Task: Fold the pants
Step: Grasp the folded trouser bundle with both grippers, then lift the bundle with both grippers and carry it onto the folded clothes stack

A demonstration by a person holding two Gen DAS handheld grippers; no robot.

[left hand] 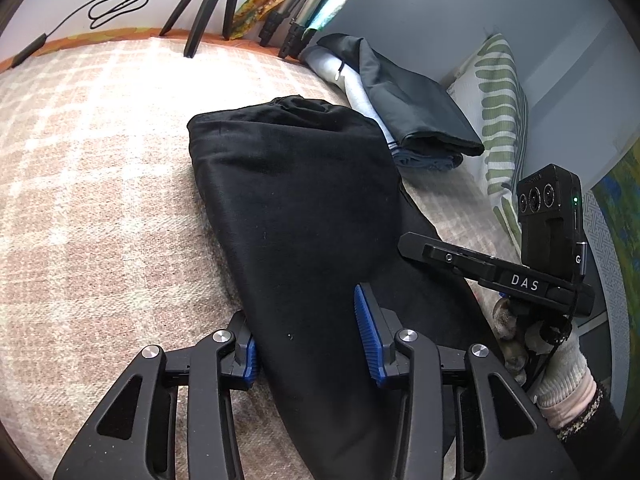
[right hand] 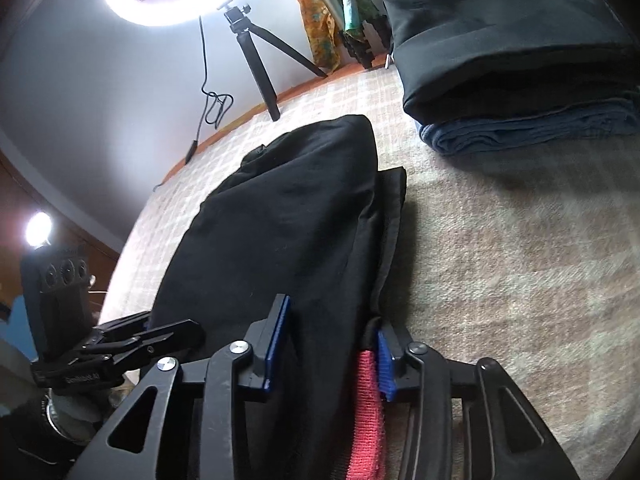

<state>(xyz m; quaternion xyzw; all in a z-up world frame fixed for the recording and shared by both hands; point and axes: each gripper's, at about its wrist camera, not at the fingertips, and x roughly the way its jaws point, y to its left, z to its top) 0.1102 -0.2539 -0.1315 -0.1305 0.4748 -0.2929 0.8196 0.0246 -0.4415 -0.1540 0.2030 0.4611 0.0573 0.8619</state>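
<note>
Running lengthwise away from both of your hands, the soft black fabric pants (left hand: 304, 208) lie on the checked beige bedspread (left hand: 100, 184), already doubled over so that their rounded far end points toward the tripod and the wall. Your left gripper (left hand: 308, 344) stands with its blue-padded fingers (left hand: 368, 336) spread wide, one on each side of the near end of the cloth, straddling it rather than pinching it. Your right gripper (right hand: 332, 348) is also spread, its fingers (right hand: 276, 344) bracketing the same near end, with a pink-red ribbed band (right hand: 368, 408) lying just inside the right-hand pad; I cannot tell whether that band belongs to the pants. Both hands sit at the near end, side by side, with the left one toward the left edge of the bundle. The long axis runs straight ahead of the fingers, so the next fold would likely carry this near end forward over the far one. Keep clear of the stack of folded dark and blue clothes (right hand: 516, 92) lying off to the right.
</note>
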